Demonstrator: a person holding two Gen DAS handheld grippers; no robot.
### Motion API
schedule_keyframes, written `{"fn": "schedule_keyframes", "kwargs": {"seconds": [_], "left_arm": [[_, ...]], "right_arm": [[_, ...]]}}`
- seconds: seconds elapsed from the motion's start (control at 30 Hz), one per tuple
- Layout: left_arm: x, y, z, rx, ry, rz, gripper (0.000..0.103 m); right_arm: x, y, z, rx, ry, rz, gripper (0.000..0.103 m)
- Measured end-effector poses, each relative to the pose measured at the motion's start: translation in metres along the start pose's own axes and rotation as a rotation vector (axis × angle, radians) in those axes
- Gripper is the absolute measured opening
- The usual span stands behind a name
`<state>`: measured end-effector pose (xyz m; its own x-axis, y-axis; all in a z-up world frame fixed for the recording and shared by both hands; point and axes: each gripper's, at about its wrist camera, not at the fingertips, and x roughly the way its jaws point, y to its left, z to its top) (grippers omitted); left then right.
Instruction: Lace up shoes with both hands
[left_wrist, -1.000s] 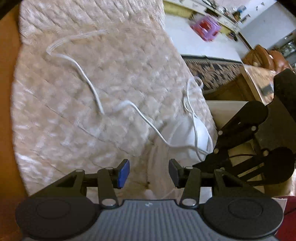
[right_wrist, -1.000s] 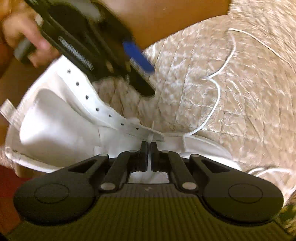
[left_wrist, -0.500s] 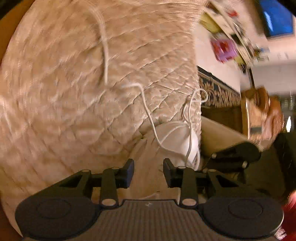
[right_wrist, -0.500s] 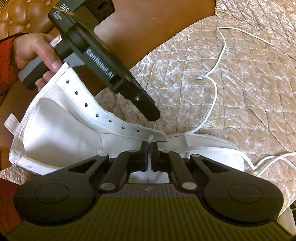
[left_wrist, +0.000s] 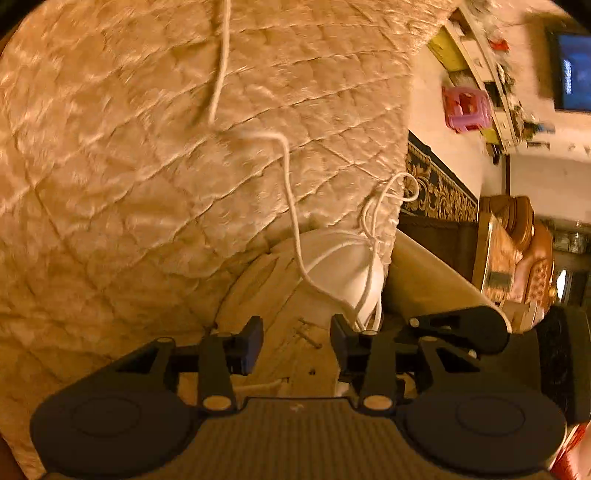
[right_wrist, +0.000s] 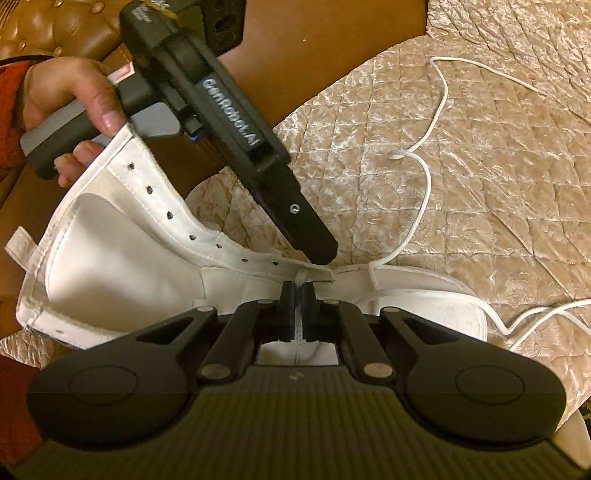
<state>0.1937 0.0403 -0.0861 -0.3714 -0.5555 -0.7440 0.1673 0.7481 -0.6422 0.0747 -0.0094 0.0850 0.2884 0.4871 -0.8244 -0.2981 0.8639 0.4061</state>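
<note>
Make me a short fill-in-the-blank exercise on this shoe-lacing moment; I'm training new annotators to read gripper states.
1. The right gripper is ____ on the lace.
2. The left gripper has its fingers ____, with nothing between them.
3. The colour of the shoe is ____.
4. The shoe rests on a quilted ____.

Missing words: shut; open; white; cover
</note>
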Motion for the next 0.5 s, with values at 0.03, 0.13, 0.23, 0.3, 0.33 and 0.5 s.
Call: {"fn": "schedule_keyframes", "kwargs": {"seconds": [0.03,0.13,0.23,0.3,0.33,0.5], "left_arm": [[0.002,0.000,0.000,0.003,-0.004,0.004,0.043],[0.008,-0.004,-0.001,0.022,-0.018,0.026,0.017],[0.010,-0.008,-0.006,0.018,-0.041,0.059,0.006],[0.012,-0.013,-0.011,0.043,-0.061,0.067,0.001],[0.012,-0.015,-0.014,0.051,-0.070,0.070,0.000],[-0.003,-0.008,-0.020,0.002,-0.100,0.057,0.000]], "right_arm": [[0.000,0.000,0.000,0.000,-0.002,0.000,0.007],[-0.002,0.000,-0.002,0.001,-0.009,0.002,0.007],[-0.003,-0.001,-0.003,0.009,-0.012,0.008,0.007],[-0.003,-0.002,-0.003,0.013,-0.013,0.013,0.007],[-0.003,-0.003,-0.003,0.014,-0.014,0.015,0.007],[-0.003,-0.006,-0.006,0.029,-0.022,0.028,0.007]]}}
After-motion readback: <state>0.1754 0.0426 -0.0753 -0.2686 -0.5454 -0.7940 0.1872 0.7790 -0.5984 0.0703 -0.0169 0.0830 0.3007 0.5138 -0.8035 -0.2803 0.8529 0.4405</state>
